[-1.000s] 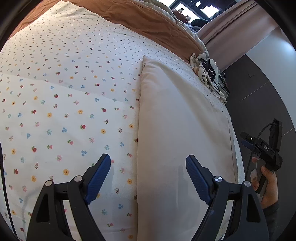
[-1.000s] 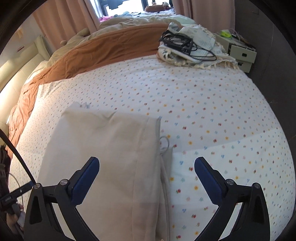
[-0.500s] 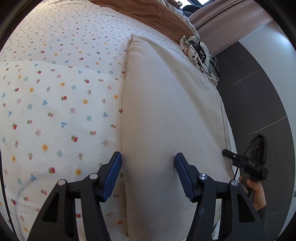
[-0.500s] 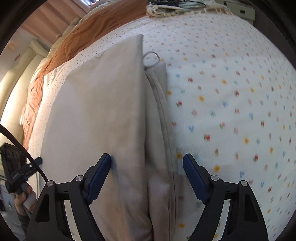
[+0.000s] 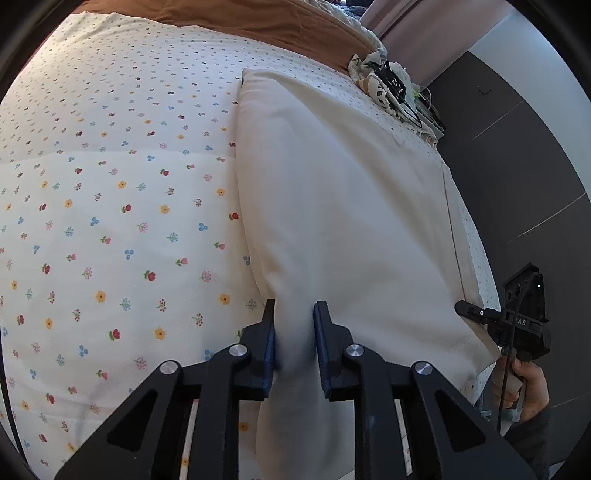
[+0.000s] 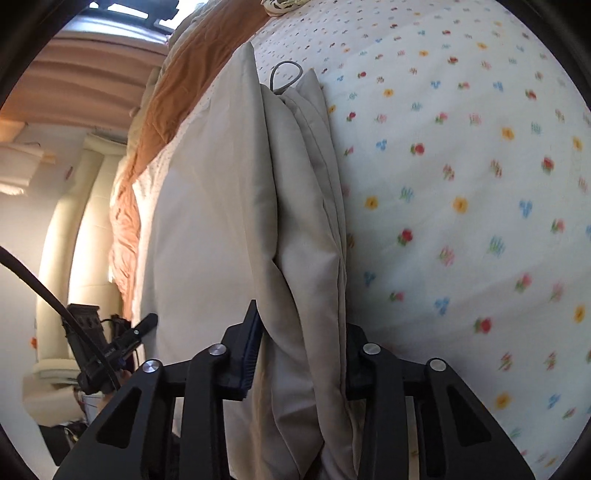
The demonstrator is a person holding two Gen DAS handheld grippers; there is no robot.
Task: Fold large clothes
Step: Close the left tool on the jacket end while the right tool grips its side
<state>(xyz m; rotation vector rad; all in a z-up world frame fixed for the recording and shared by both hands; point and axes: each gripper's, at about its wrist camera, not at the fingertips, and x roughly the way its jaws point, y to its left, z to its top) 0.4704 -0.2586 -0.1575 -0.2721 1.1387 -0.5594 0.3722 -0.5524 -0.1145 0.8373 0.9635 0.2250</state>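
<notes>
A large cream garment lies folded into a long strip on the floral bed sheet. My left gripper is closing on the strip's near left edge, and a ridge of cloth is pinched up between its blue pads. In the right wrist view the same garment shows several stacked layers along its right edge, with a grey cord loop at the far end. My right gripper is closing on that bunched edge, the layers squeezed between its pads. Each gripper also shows in the other's view: the right one and the left one.
A brown blanket covers the far part of the bed. A patterned cloth heap with black cables sits at the far corner. Dark wall and floor border the bed's edge, and a person's hand holds the right gripper there. A cream padded headboard stands at the left.
Both grippers went from wide open to pinched on the garment's edges. The right gripper dropped and rolled toward the layered edge; the left shifted slightly onto the strip's left edge.
</notes>
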